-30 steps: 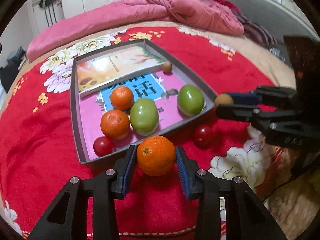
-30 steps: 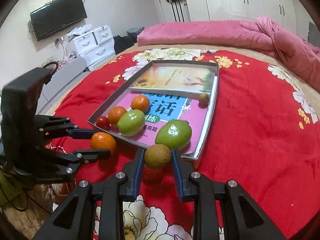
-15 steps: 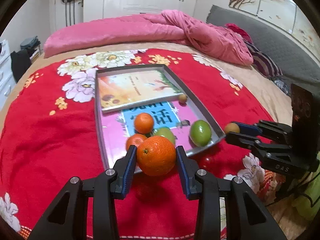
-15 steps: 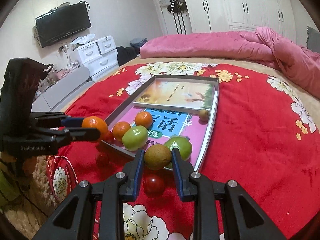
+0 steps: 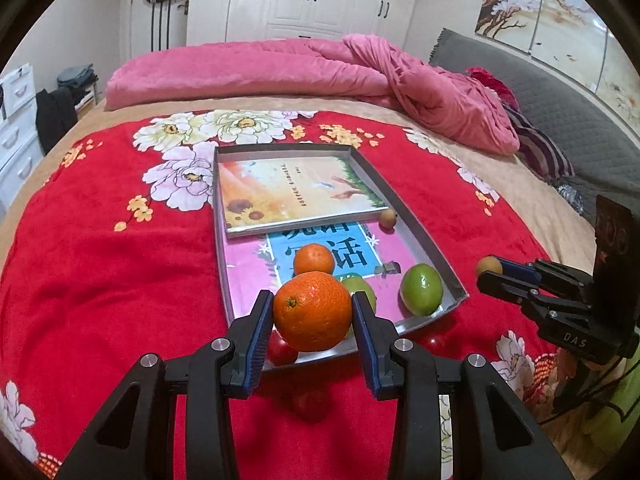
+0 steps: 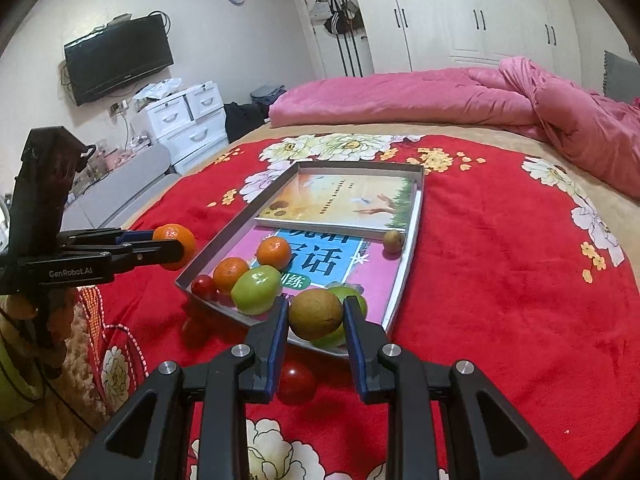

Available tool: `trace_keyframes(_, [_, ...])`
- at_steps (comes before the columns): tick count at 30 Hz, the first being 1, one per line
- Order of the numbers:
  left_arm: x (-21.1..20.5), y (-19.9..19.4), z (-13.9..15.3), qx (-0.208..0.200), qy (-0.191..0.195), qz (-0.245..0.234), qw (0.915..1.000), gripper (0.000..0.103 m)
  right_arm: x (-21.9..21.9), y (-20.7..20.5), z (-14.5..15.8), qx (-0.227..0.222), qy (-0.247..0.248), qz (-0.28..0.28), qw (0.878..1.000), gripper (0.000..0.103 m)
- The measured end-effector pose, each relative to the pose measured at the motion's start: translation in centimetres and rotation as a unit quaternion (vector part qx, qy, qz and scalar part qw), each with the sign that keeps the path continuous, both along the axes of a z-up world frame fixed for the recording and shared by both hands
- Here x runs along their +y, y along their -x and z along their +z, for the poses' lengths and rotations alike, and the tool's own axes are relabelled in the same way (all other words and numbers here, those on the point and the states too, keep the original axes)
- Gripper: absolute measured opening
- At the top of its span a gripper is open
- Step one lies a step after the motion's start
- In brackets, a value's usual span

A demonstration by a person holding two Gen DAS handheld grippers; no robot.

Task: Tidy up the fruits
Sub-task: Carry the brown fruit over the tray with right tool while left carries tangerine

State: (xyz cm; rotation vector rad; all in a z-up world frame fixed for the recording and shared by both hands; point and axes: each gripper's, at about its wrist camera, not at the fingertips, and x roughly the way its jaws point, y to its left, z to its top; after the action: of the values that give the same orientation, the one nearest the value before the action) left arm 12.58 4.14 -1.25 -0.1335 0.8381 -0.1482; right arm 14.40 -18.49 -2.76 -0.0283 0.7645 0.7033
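Both tools loaded, hovering at the tray's near edge.
My left tool (image 5: 313,312) pinches an orange (image 5: 312,311); my right tool (image 6: 315,314) pinches a small brown fruit (image 6: 315,313). Both hang above the bed's near edge, just short of the tray (image 5: 420,236).

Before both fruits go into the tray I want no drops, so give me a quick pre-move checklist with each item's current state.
1. Left gripper clamps the round orange tangerine: ok.
2. Right gripper clamps the small brown-green round fruit: ok.
3. Shallow grey metal tray has bare space by the books: ok.
4. Red cherry tomato off the tray on the red floral blanket: not ok.
5. Tray lies level: cannot tell.
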Motion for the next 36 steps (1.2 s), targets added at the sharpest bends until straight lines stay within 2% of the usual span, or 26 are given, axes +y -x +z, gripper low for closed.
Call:
trace_keyframes(9, [-0.5,-1.9,-0.6,0.002,-0.002,0.006,1.0000,0.041,-0.7,-0.9,-0.1,-0.001,0.000,-0.023,1.000,0.028])
trace_keyframes(21, [1.7,-4.1,-2.4,0.013,-0.022,0.054,0.9982,0.041,-0.3,-1.2,-0.9,0.004,0.021,-0.026,0.999,0.028])
trace_keyframes(36, [1.8,-7.1,-4.8,0.035,-0.036,0.050,0.9975,0.041,0.4,-1.1,-1.8,0.003,0.051,-0.020,0.999,0.028])
